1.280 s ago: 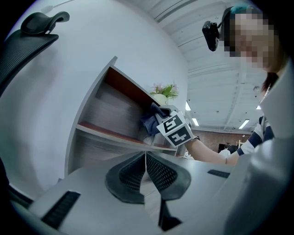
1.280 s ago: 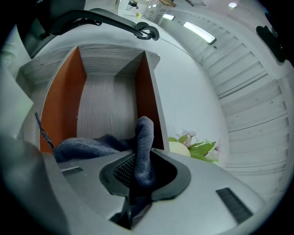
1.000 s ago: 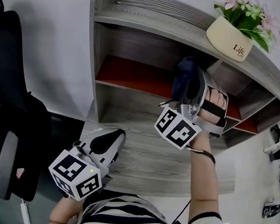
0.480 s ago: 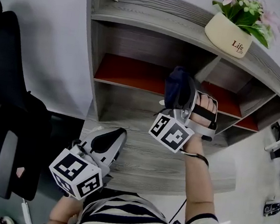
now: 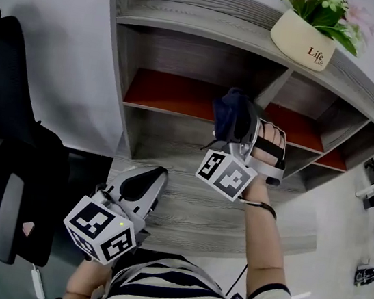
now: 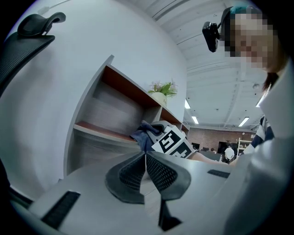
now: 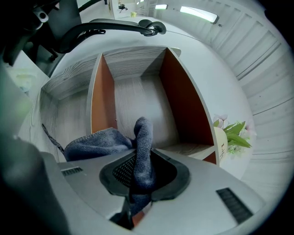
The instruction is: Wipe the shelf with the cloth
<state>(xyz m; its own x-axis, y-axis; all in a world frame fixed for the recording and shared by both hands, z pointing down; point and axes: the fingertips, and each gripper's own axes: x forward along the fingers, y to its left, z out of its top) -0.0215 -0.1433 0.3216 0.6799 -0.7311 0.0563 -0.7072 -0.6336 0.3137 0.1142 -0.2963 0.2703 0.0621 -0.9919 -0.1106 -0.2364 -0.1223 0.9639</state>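
At the far left a black office chair (image 5: 13,155) stands against the pale wall, beside the table (image 5: 192,212). The left tool (image 6: 145,155) hovers low over the table's near left corner and points towards the shelf. Its two ribbed pads are pressed together with nothing between them, and its marker cube sits just above the person's striped shirt (image 5: 174,292).

The shelf (image 5: 179,58) stands on the back of the table. It is grey wood grain outside, with red-brown boards inside, and an upright divider splits the wide left bay from narrower bays on the right.

In front of the middle board, close to that divider, the right tool (image 7: 141,167) is held up by a hand (image 5: 271,138) strapped into its grip. It pinches the dark blue cloth (image 5: 227,109): one fold stands up between the pads, and the rest bunches out to the left of the jaws. The cloth is at the front edge of the red middle board. No view shows for sure whether it presses on the board. The right gripper view looks past the cloth into a bay with red-brown sides and a grey back.

On the shelf's top board, towards the right end, sits a cream flower pot (image 5: 302,43) with green leaves and pink blooms.
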